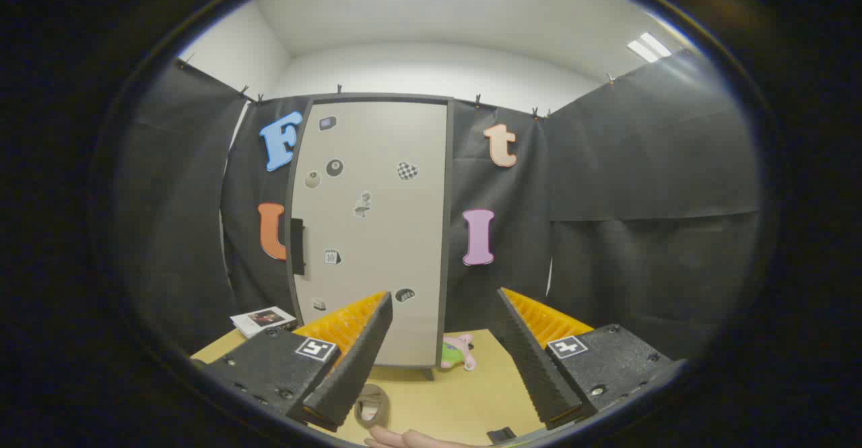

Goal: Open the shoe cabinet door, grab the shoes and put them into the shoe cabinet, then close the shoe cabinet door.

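The tall light-grey shoe cabinet (374,232) stands upright at the back of the wooden table, its door shut and dotted with small stickers. A dark handle (297,246) sits on the door's left edge. My gripper (444,303) is open, its fingers spread wide with nothing between them, pointing at the cabinet's lower part from some distance. A brownish shoe (371,406) lies on the table below and just right of the left finger, partly hidden by it. A person's hand (411,439) reaches in right beside the shoe.
A pink and green soft toy (458,352) lies at the cabinet's right foot. A white booklet (262,320) rests on the table left of the cabinet. A small dark object (502,434) sits near the table's front edge. Black cloth walls close in on all sides.
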